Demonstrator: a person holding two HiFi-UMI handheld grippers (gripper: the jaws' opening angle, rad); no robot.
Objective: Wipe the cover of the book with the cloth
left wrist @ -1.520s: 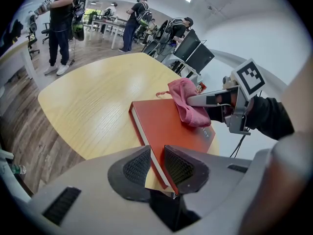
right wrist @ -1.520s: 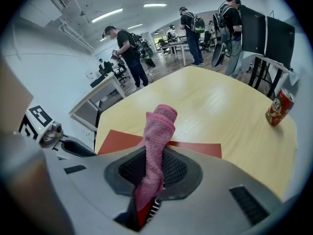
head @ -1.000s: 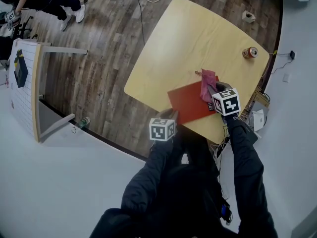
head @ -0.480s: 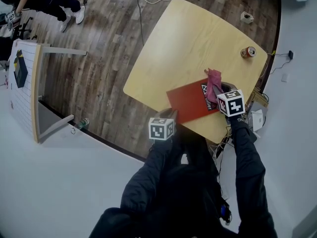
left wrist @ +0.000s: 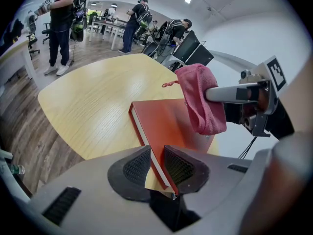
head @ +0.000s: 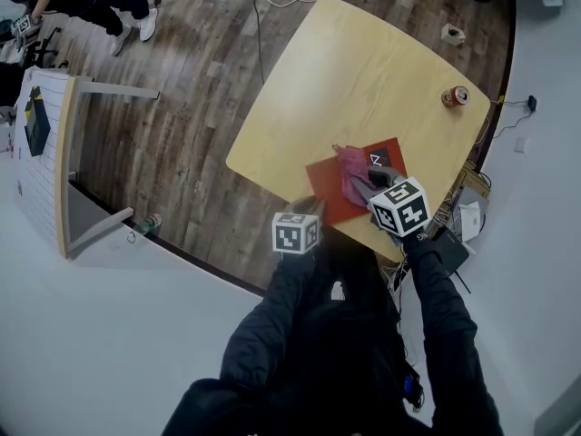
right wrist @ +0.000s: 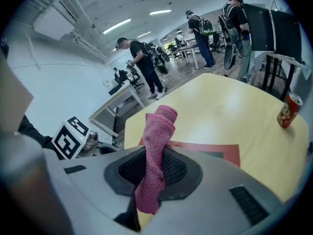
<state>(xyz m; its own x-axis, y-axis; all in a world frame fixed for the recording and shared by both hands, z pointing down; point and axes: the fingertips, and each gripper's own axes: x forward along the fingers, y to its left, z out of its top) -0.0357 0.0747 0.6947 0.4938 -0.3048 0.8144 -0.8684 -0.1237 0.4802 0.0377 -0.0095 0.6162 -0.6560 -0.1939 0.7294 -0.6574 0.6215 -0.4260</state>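
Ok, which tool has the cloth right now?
The right tool: the pink cloth is pinched between its jaws. The left tool instead clamps the near edge of the red book.

table (head: 363,71): 1 book (head: 329,189) flat near its front edge | cloth (head: 349,169) over book's cover, between right gripper (head: 368,184) jaws | left gripper (left wrist: 156,166) at book's near-left corner, 2 jaws astride its edge | 1 can (head: 453,96) upright on table near far-right edge, well apart from book

Head view looks steeply down on the table (head: 363,71) from well above. Both gripper views sit low and close, facing across the book (left wrist: 168,124) they share.
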